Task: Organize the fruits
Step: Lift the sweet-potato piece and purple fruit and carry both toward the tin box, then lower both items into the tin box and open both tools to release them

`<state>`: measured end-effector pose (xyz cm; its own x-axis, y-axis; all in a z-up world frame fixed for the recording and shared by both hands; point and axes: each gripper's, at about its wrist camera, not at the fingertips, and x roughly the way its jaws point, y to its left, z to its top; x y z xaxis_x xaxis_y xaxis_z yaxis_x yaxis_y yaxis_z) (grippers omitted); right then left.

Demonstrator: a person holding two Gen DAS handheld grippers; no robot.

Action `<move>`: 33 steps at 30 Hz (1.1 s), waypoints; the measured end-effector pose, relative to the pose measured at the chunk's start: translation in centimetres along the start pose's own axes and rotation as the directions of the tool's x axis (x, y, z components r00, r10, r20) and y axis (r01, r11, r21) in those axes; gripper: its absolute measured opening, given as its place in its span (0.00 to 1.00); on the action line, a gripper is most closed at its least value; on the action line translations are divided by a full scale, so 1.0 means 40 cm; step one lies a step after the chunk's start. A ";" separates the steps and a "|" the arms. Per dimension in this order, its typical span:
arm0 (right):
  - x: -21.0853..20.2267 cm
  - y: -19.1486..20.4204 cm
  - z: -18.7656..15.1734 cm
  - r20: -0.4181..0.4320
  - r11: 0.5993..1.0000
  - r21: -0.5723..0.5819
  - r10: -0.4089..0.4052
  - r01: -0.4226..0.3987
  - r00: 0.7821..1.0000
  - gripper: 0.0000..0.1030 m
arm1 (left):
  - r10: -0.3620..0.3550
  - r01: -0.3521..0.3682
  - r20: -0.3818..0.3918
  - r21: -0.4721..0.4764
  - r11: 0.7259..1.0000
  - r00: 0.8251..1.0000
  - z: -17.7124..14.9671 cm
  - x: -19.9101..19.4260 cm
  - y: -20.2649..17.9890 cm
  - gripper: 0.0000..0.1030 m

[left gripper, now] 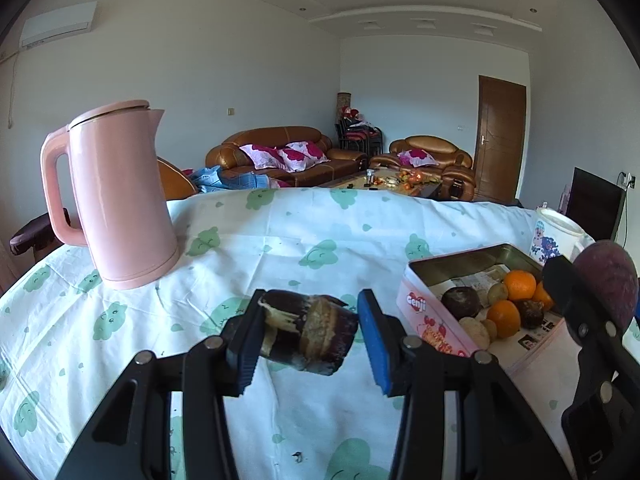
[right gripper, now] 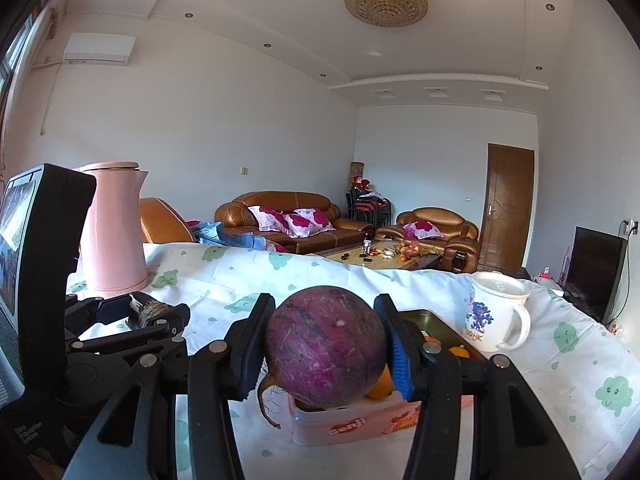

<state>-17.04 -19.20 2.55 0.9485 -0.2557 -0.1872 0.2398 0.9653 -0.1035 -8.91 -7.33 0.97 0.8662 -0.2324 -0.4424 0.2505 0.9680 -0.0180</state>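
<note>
Right gripper (right gripper: 326, 350) grips beet (right gripper: 326, 346) above tin (right gripper: 348, 424); mug (right gripper: 496, 316) beside.

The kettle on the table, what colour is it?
Pale pink all over, kettle lid and handle included; clearest in the left wrist view.

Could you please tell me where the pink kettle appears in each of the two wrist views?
Left wrist view: the pink kettle stands large at upper left on the tablecloth.
Right wrist view: it stands at left, partly behind the left gripper's body.
Shared landmark: the brown door at right.
</note>
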 end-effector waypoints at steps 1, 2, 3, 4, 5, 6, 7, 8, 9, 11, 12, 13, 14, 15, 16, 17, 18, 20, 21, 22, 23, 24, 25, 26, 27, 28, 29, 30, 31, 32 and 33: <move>-0.001 -0.008 -0.002 -0.001 1.000 0.001 -0.005 0.005 1.000 0.52 | -0.005 0.005 0.002 0.006 1.000 1.000 0.000 -0.002 -0.009 0.46; -0.003 -0.018 -0.004 -0.003 1.000 0.003 -0.011 0.011 1.000 0.52 | -0.010 0.010 0.003 0.011 1.000 1.000 0.000 -0.004 -0.019 0.46; -0.004 -0.026 -0.005 -0.003 1.000 0.007 -0.016 0.016 1.000 0.52 | -0.016 0.016 0.004 0.015 1.000 1.000 0.001 -0.006 -0.027 0.46; -0.005 -0.036 -0.005 -0.004 1.000 0.011 -0.022 0.022 1.000 0.52 | -0.022 0.022 0.006 0.018 1.000 1.000 0.002 -0.008 -0.037 0.46; -0.005 -0.044 -0.005 -0.005 1.000 0.014 -0.028 0.028 1.000 0.52 | -0.027 0.027 0.007 0.020 0.999 1.000 0.003 -0.009 -0.046 0.46; -0.006 -0.052 -0.006 -0.006 0.999 0.015 -0.033 0.033 0.999 0.52 | -0.032 0.032 0.008 0.021 0.999 0.999 0.005 -0.010 -0.056 0.46; -0.007 -0.058 -0.006 -0.007 0.999 0.015 -0.037 0.037 0.999 0.52 | -0.041 0.041 0.009 0.021 0.999 0.999 0.007 -0.011 -0.065 0.46; -0.008 -0.064 -0.007 -0.006 0.999 0.014 -0.042 0.042 0.999 0.52 | -0.050 0.050 0.011 0.020 0.999 0.999 0.009 -0.012 -0.072 0.46; -0.010 -0.070 -0.008 -0.005 0.999 0.011 -0.047 0.047 0.999 0.52 | -0.059 0.059 0.012 0.021 0.998 0.998 0.010 -0.013 -0.081 0.46; -0.013 -0.084 -0.009 -0.003 0.998 0.006 -0.057 0.057 0.998 0.52 | -0.072 0.071 0.014 0.028 0.997 0.997 0.011 -0.018 -0.099 0.46; -0.014 -0.091 -0.010 -0.003 0.998 0.006 -0.062 0.062 0.998 0.52 | -0.078 0.077 0.014 0.033 0.996 0.997 0.012 -0.020 -0.108 0.46; -0.015 -0.096 -0.010 -0.004 0.998 0.007 -0.067 0.067 0.998 0.52 | -0.085 0.084 0.015 0.036 0.996 0.996 0.012 -0.020 -0.117 0.46; -0.015 -0.105 -0.011 -0.005 0.997 0.010 -0.072 0.072 0.997 0.52 | -0.092 0.092 0.015 0.038 0.995 0.996 0.012 -0.021 -0.126 0.46; -0.015 -0.113 -0.011 -0.006 0.997 0.011 -0.080 0.080 0.997 0.52 | -0.100 0.099 0.014 0.041 0.994 0.995 0.012 -0.021 -0.134 0.46; -0.015 -0.122 -0.012 -0.006 0.996 0.013 -0.086 0.086 0.996 0.52 | -0.107 0.106 0.012 0.043 0.993 0.994 0.013 -0.021 -0.142 0.46; -0.015 -0.131 -0.012 -0.008 0.995 0.014 -0.094 0.094 0.996 0.52 | -0.114 0.113 0.010 0.044 0.993 0.993 0.013 -0.020 -0.150 0.46; -0.014 -0.138 -0.012 -0.009 0.995 0.015 -0.099 0.099 0.995 0.52 | -0.120 0.120 0.007 0.045 0.992 0.993 0.014 -0.019 -0.158 0.46; -0.013 -0.155 -0.014 -0.011 0.994 0.015 -0.110 0.110 0.994 0.52 | -0.133 0.133 0.005 0.044 0.990 0.991 0.015 -0.019 -0.170 0.46; -0.016 -0.163 -0.016 -0.012 0.993 0.015 -0.114 0.114 0.993 0.52 | -0.137 0.137 0.006 0.044 0.990 0.991 0.016 -0.019 -0.177 0.46; -0.016 -0.170 -0.016 -0.013 0.993 0.015 -0.119 0.119 0.993 0.52 | -0.142 0.142 0.005 0.045 0.989 0.990 0.016 -0.018 -0.183 0.46; -0.014 -0.177 -0.016 -0.015 0.992 0.016 -0.124 0.125 0.992 0.52 | -0.148 0.147 0.004 0.047 0.988 0.989 0.017 -0.016 -0.189 0.46; -0.012 -0.184 -0.017 -0.017 0.992 0.017 -0.129 0.129 0.992 0.52 | -0.152 0.152 0.003 0.050 0.987 0.988 0.018 -0.015 -0.197 0.46; -0.011 -0.191 -0.018 -0.019 0.991 0.019 -0.133 0.134 0.991 0.52 | -0.157 0.156 0.000 0.053 0.986 0.988 0.019 -0.014 -0.205 0.46; -0.011 -0.199 -0.019 -0.022 0.990 0.020 -0.138 0.138 0.990 0.52 | -0.161 0.161 -0.002 0.056 0.985 0.987 0.019 -0.012 -0.213 0.46; -0.010 -0.205 -0.019 -0.024 0.989 0.022 -0.143 0.143 0.989 0.52 | -0.167 0.166 -0.003 0.059 0.984 0.986 0.020 -0.011 -0.221 0.46; -0.009 -0.211 -0.019 -0.026 0.989 0.025 -0.147 0.148 0.989 0.52 | -0.171 0.171 -0.003 0.062 0.983 0.985 0.021 -0.011 -0.229 0.46; -0.009 -0.218 -0.020 -0.026 0.988 0.030 -0.152 0.153 0.988 0.52 | -0.174 0.174 -0.001 0.065 0.983 0.985 0.022 -0.011 -0.236 0.46; -0.009 -0.225 -0.020 -0.027 0.987 0.033 -0.156 0.157 0.987 0.52 | -0.177 0.177 0.000 0.068 0.982 0.984 0.023 -0.010 -0.244 0.46; -0.008 -0.228 -0.021 -0.028 0.986 0.033 -0.161 0.161 0.987 0.52 | -0.180 0.179 0.001 0.071 0.981 0.984 0.023 -0.010 -0.250 0.46; -0.009 -0.237 -0.021 -0.029 0.985 0.033 -0.166 0.166 0.986 0.52 | -0.183 0.182 0.000 0.074 0.980 0.983 0.023 -0.008 -0.257 0.46; -0.008 -0.242 -0.022 -0.030 0.985 0.033 -0.171 0.172 0.985 0.52 | -0.185 0.185 0.000 0.078 0.980 0.983 0.024 -0.006 -0.264 0.46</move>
<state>-19.84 -28.50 2.76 0.8869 -0.4183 -0.1960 0.4058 0.9083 -0.1017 -11.34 -17.59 2.14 0.8048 -0.4075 -0.4316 0.4389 0.8980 -0.0296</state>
